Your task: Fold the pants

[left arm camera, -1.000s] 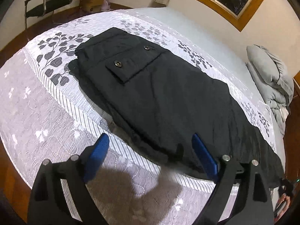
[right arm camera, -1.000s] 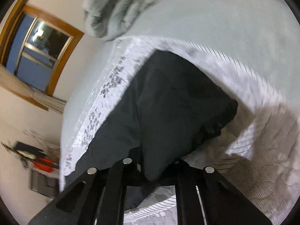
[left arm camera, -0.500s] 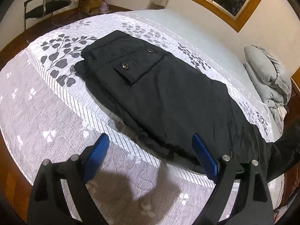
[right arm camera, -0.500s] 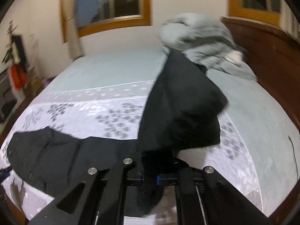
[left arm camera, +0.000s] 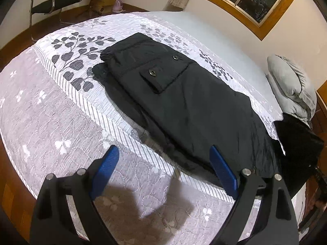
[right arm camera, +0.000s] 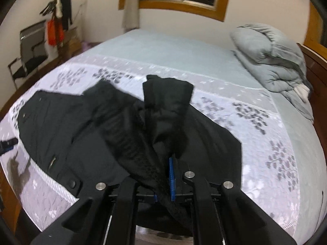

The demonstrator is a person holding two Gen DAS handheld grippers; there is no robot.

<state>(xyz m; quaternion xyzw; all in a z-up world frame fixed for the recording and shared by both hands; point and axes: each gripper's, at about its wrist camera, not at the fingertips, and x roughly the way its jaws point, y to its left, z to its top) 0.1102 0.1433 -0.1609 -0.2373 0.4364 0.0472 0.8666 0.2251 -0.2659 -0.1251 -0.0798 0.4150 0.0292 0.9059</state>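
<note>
Cloth is bunched between the blue pads of our right tool (right arm camera: 163, 185), which is pressed together on the leg end of the black pants (left arm camera: 184, 102); that end stands up in front of the camera as a thick, loose wad rather than a flat hem. We judge the hold to be the first risk: we cannot tell whether both layers of the leg are caught, and if only one is, the other will drop and the fold will come out crooked.

Our left tool (left arm camera: 163, 173) hangs spread wide and empty above the near edge of the bed (left arm camera: 51, 122), its pads (left arm camera: 107, 163) apart from the fabric. The waist half, with the buttoned pocket (left arm camera: 163, 71), lies flat along the patterned band of the bed, running from the left toward the headboard end. Nothing is pinning that half. If we carry the lifted leg over it, the drag could pull the whole garment along the bed, or toward the near edge, where part of the fabric already lies close to the drop.

A folded grey duvet (right arm camera: 276, 61) sits at the far right corner of the bed, well apart from the pants, so we expect no trouble there. The right view is blurred, which suggests a quick swing; a fast carry could make the free cloth flap and land wrinkled.
</note>
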